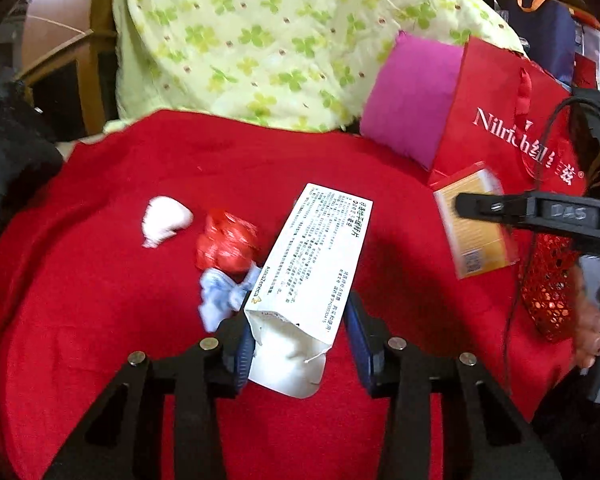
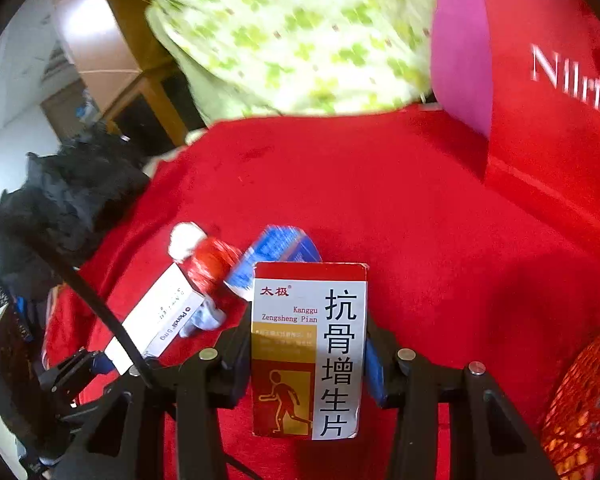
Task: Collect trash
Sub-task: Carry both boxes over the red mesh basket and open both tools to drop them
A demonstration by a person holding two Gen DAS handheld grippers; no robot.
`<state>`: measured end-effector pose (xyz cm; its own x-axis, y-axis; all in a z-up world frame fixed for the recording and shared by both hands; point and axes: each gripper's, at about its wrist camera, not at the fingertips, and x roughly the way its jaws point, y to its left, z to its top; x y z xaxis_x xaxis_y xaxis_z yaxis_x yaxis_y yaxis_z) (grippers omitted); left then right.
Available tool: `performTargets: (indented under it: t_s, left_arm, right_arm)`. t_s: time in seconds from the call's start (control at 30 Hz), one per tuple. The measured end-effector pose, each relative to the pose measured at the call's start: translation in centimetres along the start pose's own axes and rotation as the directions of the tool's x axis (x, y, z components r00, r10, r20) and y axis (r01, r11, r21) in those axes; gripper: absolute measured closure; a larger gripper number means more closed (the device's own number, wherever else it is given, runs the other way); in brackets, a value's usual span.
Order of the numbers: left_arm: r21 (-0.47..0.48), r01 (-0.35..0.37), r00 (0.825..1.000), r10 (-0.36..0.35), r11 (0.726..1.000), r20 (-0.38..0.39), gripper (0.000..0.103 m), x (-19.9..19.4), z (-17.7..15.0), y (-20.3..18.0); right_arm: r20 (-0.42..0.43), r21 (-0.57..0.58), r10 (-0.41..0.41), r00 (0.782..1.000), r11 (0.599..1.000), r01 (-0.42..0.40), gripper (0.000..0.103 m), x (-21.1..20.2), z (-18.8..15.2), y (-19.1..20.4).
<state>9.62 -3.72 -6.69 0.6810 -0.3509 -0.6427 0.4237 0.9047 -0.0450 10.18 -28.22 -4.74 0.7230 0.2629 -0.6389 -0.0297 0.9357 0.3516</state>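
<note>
Trash lies all over the red cloth (image 1: 100, 280) on the table. One piece, a long white box (image 1: 312, 264), sits between the blue pads of the left gripper (image 1: 300, 344). Both pads press on its sides, so the claw is closed on it. The box's long side runs away from the claw, leaning a bit to the right, and its torn open end points back at the claw. Just left of the box sit a red crumpled wrapper (image 1: 226, 246), a pale blue scrap (image 1: 224, 296) and a white wad (image 1: 164, 218), all close together. The right gripper (image 2: 310, 364) holds a red and yellow medicine box (image 2: 308, 352) squeezed between its fingers. That box stands up tall, with its long side pointing away from the claw and its red top edge farthest out. In the left camera the same box (image 1: 476, 224) hangs in the air in front of a red paper bag (image 1: 512, 120) with white letters on it. A pink cushion (image 1: 412, 100) leans by the bag. A green flowered blanket (image 1: 268, 40) is heaped behind the cloth. A red mesh bag (image 1: 548, 284) hangs beside the person's hand (image 1: 592, 328).
</note>
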Motion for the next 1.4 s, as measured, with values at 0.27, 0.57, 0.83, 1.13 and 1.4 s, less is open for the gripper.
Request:
performTargets:
  t_s: [0.27,0.57,0.83,1.13,1.4]
  left_arm:
    - [-0.014,-0.120,0.991,0.120,0.993,0.054,0.059,-1.3,0.3,0.1]
    - [0.036,-0.201,0.969,0.194,0.979,0.151,0.059,-4.6,2.1,-6.3]
    - [0.148,-0.215,0.950,0.172,0.965,0.262,0.059,-8.4,4.3,-13.3]
    - [0.217,-0.204,0.943,0.132,0.955,0.305,0.059,-9.6,5.7,-19.0]
    - [0.298,-0.109,0.960,0.023,0.948,0.278,0.059,-8.7,6.1,-24.2]
  right_arm:
    - [0.164,-0.072,0.067,0.984,0.996,-0.056,0.055,-5.7,0.1,0.1]
    - [0.305,-0.069,0.078,0.949,0.996,-0.059,0.055,-11.2,-0.2,-2.2]
    - [0.428,-0.054,0.017,0.904,0.999,0.006,0.055,-16.5,-1.2,-4.5]
    - [0.532,-0.015,-0.067,0.844,0.996,0.089,0.055,-22.1,-4.3,-8.3]
    - [0.571,0.119,-0.154,0.806,0.987,0.104,0.055,-25.6,-6.5,-13.9]
